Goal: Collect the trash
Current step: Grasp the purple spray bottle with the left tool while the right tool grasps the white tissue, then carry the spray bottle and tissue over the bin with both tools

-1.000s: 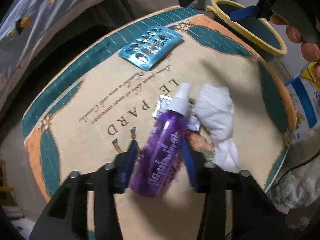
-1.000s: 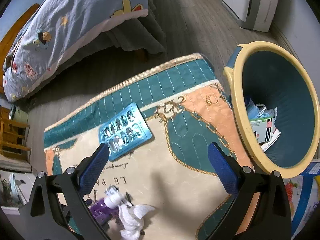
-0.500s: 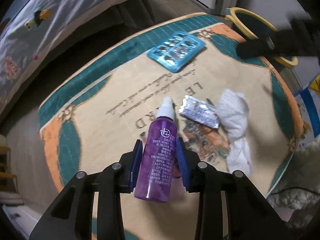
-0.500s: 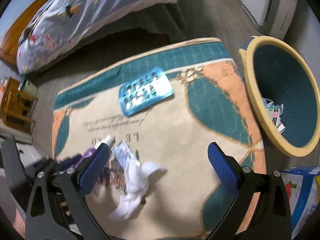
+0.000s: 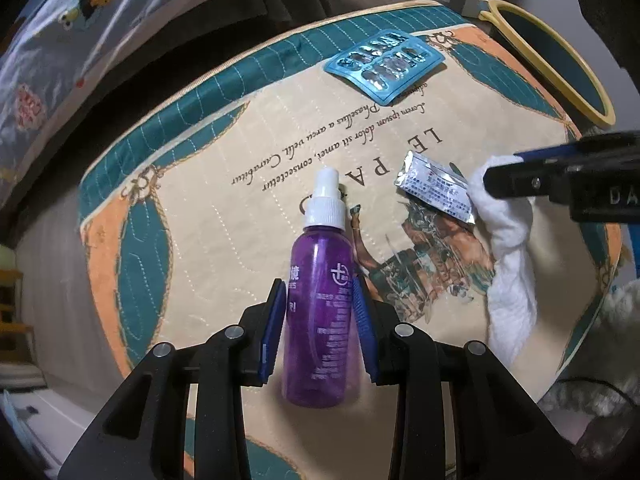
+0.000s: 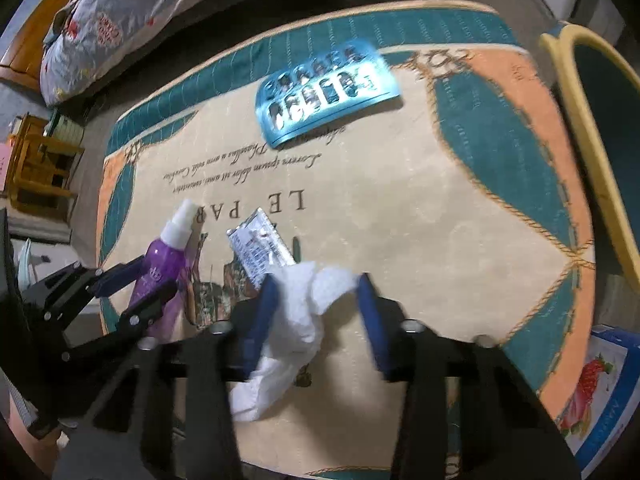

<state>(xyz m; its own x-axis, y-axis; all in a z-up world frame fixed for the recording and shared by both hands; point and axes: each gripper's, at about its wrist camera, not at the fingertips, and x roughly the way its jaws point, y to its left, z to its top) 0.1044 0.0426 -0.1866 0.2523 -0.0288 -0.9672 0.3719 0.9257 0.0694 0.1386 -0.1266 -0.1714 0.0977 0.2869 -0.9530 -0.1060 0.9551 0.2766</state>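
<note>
L gripper: we see both blue pads flat against the sides of the purple spray bottle, jaws narrowed to its width, so it's clamped mid-body, nozzle pointing away along the fingers; bottle lies on the mat, not yet lifted as far as we can tell. Grip at mid-body prob. keeps it balanced for the carry. R gripper: jaws have just been closing, w/ the white tissue wad between them; left pad looks pressed into the tissue, right pad seems at its edge w/ a sliver of gap, frame blurred, so we judge it not yet a firm pinch. Tissue is soft & long, tail trails back under the gripper, likely to dangle when raised. Just beside the tissue: foil sachet, touching or nearly so, could get dragged along. Further out: blue blister pack near the mat's far edge, untouched. Bin, yellow rim, teal inside, stands off the mat's right end, w/in easy reach of both hands, which we take as the drop point. Beyond: bed w/ printed quilt & wood floor. We reckon two items in hand, two to go.
</note>
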